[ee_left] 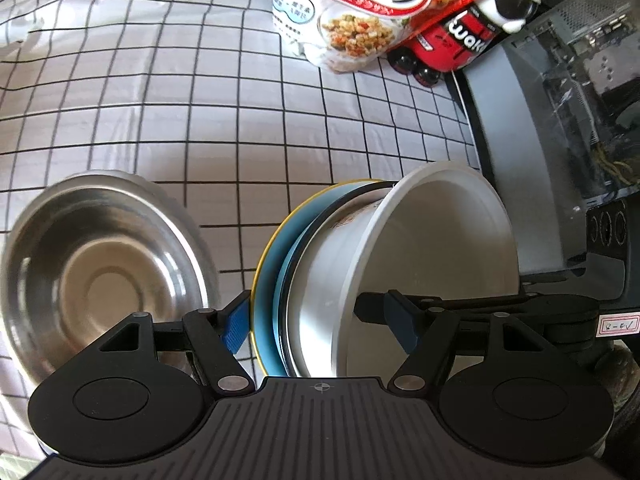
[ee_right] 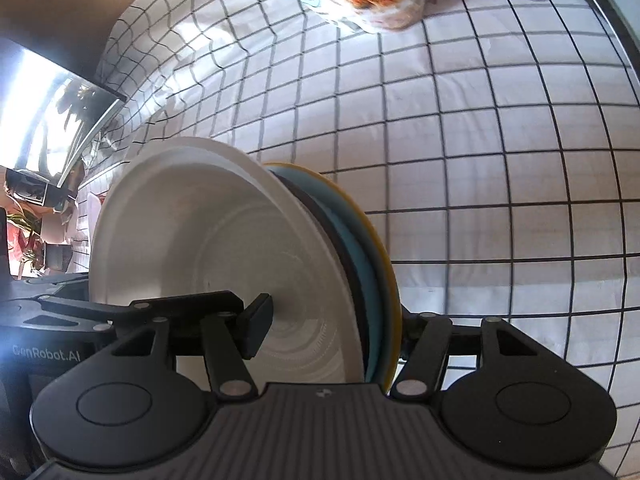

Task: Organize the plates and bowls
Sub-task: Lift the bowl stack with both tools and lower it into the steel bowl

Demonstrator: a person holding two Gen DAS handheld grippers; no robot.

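Clamped across a stack (ee_left: 304,264) of dishes with the left gripper (ee_left: 320,320): one blue pad flat against the outer plate, the other inside the white bowl (ee_left: 440,240). Pinched the same stack from the opposite side with the right gripper (ee_right: 330,324), one finger within the bowl's hollow and one behind the yellow plate (ee_right: 390,300). Held the dishes on edge, nested in order: yellow plate outermost, then a blue plate (ee_right: 368,300), a dark-rimmed dish (ee_right: 352,264), then the white bowl, mouth turned right in the left wrist view. Hard to tell whether the lower edge touched anything, being hidden behind the gripper bodies. Left of the stack and near, apart from it, a steel bowl (ee_left: 104,264) upright on the checked cloth (ee_left: 160,120) covering the bench. At the far side, a cereal bag (ee_left: 352,12) beside red-labelled bottles (ee_left: 452,44). Along the right edge, a grey case (ee_left: 520,128).
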